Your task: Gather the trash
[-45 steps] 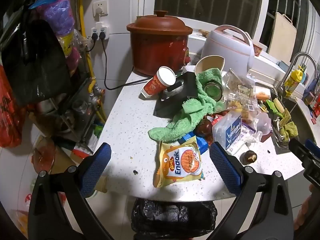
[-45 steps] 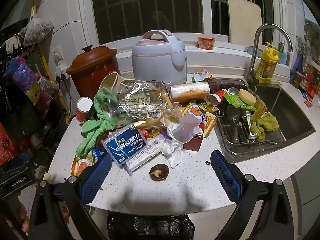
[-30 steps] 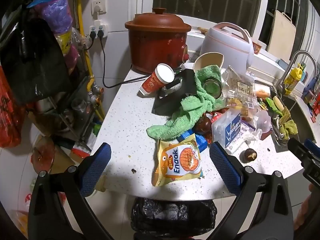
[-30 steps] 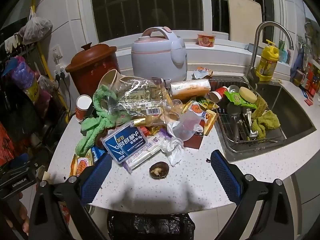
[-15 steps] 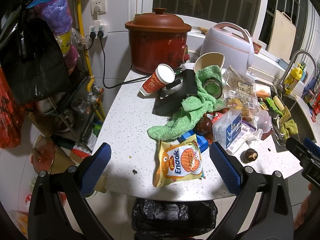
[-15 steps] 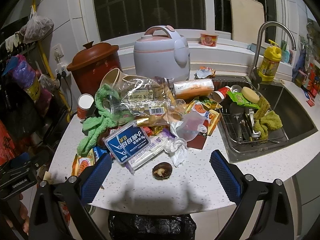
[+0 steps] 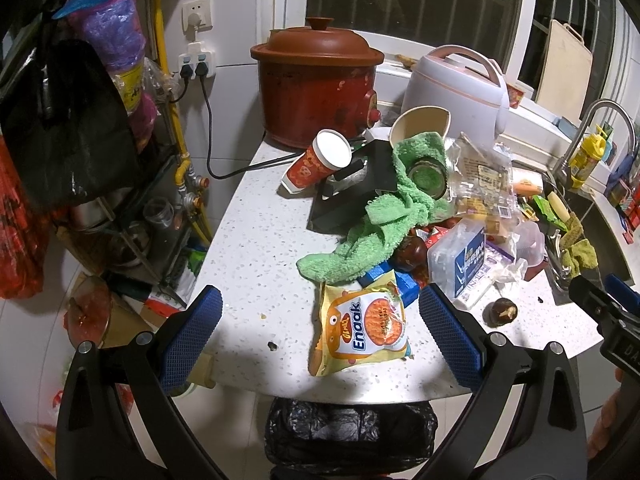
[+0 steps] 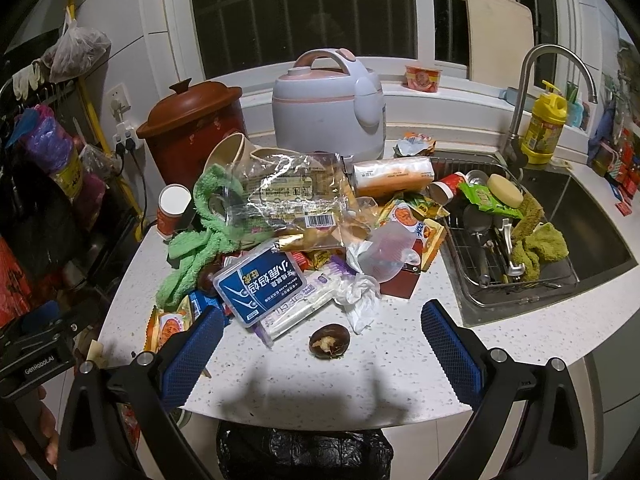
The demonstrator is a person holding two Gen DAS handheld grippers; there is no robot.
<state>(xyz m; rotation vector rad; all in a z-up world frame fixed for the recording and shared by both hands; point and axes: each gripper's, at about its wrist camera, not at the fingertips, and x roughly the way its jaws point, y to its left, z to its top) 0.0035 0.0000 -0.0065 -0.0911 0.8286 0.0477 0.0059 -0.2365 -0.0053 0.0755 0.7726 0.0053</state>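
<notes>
A heap of trash lies on the white speckled counter. A yellow Enaak snack packet lies nearest my left gripper, which is open and empty above the counter's front edge. A brown fruit pit lies just ahead of my right gripper, also open and empty. Behind it are a blue-labelled plastic box, crumpled tissue, a clear bread bag, a green towel and a red paper cup. A black bin bag sits below the counter edge.
A brown clay cooker and a pink rice cooker stand at the back. A sink with a dish rack and tap is on the right. Hanging bags and a shelf are on the left.
Both grippers have drifted slightly over the counter edge; the views shift a little. Nothing was picked up or moved.
</notes>
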